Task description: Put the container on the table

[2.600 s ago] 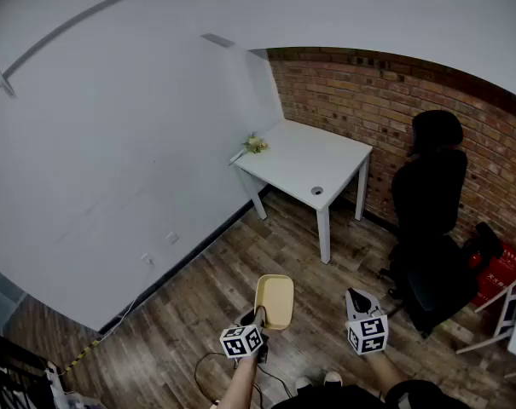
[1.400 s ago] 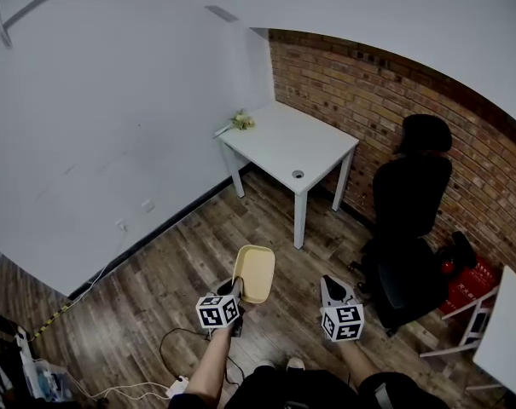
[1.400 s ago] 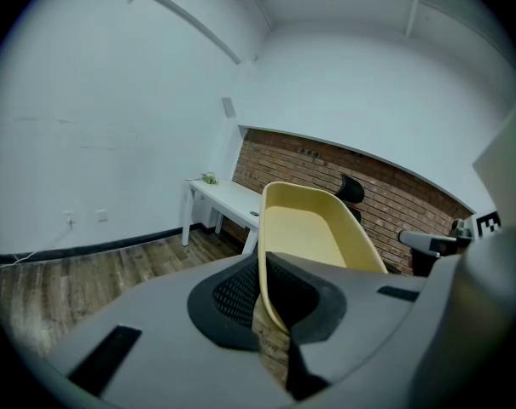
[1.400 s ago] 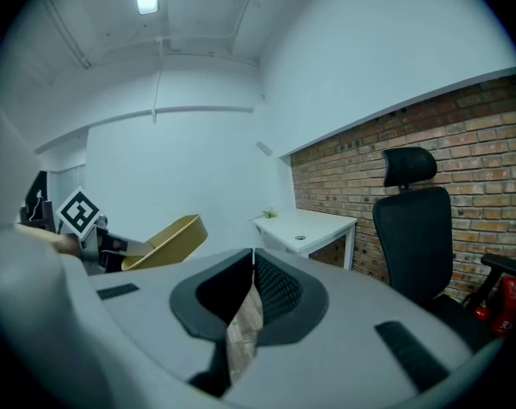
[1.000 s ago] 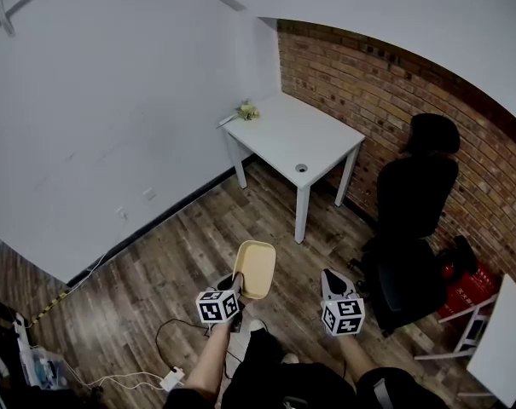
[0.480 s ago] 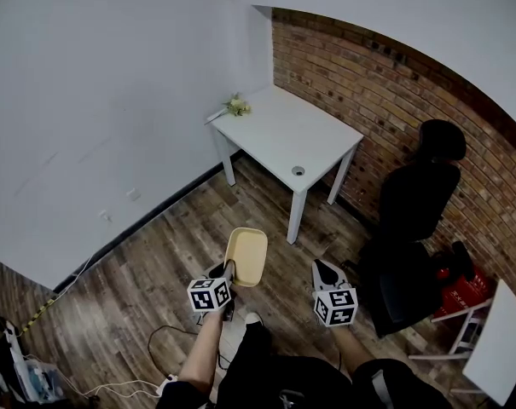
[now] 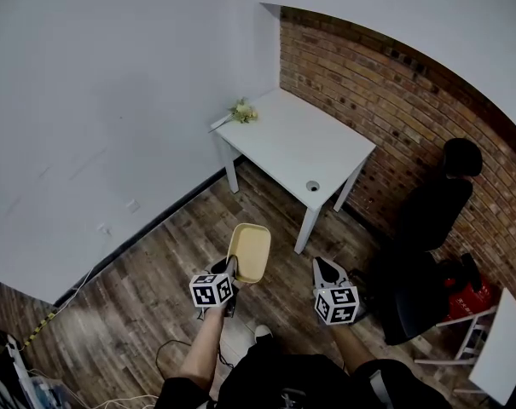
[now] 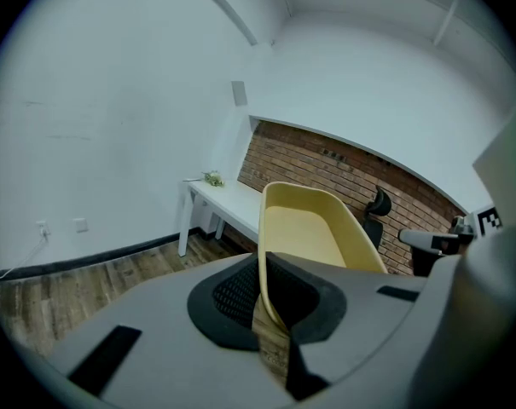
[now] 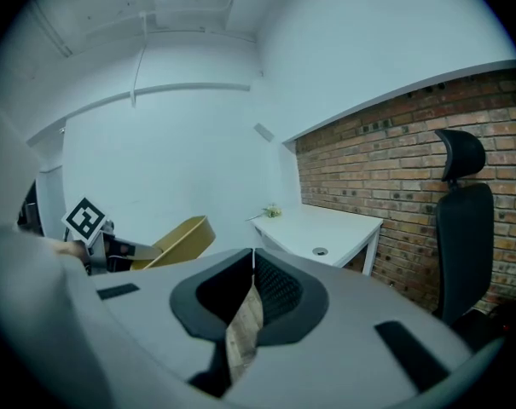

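A yellow, shallow container [image 7: 250, 252] hangs over the wood floor in front of the person, and my left gripper [image 7: 230, 271] is shut on its near rim. In the left gripper view the rim of the container [image 8: 313, 233] runs between the closed jaws of the left gripper [image 8: 262, 301]. My right gripper [image 7: 326, 269] is held beside it, shut, with nothing in it. In the right gripper view the right gripper [image 9: 252, 267] points at the white table [image 9: 321, 227], with the container [image 9: 176, 241] off to the left. The white table [image 7: 296, 147] stands ahead in the corner.
A small bunch of flowers [image 7: 243, 111] lies on the table's far left corner, and a round hole [image 7: 312, 186] sits near its front edge. A brick wall [image 7: 394, 100] runs behind. A black office chair [image 7: 428, 237] stands to the right, with a red box [image 7: 465, 296] and another white table [image 7: 501, 356] beyond.
The person has walked a little closer to the white table, and the view has shifted. The left gripper still holds the container in the same way; the right gripper stays beside it.
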Demonstrator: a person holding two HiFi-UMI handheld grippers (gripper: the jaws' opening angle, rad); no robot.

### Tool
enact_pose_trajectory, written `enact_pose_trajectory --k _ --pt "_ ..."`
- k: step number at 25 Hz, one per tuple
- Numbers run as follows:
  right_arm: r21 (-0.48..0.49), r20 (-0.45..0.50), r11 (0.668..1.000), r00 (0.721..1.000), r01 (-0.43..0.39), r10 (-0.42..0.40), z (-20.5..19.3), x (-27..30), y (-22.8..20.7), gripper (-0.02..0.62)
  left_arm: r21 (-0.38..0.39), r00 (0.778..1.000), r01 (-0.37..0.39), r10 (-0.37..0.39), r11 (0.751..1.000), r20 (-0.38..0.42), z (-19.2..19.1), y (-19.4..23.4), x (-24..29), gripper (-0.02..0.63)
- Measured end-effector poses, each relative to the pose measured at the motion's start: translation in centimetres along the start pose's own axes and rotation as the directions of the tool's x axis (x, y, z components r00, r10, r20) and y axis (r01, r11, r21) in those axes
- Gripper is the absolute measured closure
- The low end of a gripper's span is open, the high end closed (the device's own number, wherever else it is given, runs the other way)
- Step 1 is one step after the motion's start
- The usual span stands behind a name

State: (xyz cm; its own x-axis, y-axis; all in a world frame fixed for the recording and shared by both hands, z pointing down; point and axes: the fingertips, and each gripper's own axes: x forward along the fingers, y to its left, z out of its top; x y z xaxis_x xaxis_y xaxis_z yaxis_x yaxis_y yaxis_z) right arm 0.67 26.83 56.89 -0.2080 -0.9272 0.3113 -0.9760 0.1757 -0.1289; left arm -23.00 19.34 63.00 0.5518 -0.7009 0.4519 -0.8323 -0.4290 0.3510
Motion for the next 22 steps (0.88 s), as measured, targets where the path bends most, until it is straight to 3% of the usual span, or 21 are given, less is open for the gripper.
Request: enact_pose_trajectory --k 11,22 --pt "0.017 -0.033 1.0 0.999 0.025 -0.024 0.1 5.4 1.8 0.571 -0.013 1.0 0.006 -0.007 1.0 -0.017 2.3 5.4 2.3 0.584" --pt "0.039 -0.04 0.998 0.998 0.055 -0.053 -0.3 7.6 0.8 0.571 -0.012 0.999 0.005 -0.006 1.0 -0.033 2.9 7.2 4.1 0.585"
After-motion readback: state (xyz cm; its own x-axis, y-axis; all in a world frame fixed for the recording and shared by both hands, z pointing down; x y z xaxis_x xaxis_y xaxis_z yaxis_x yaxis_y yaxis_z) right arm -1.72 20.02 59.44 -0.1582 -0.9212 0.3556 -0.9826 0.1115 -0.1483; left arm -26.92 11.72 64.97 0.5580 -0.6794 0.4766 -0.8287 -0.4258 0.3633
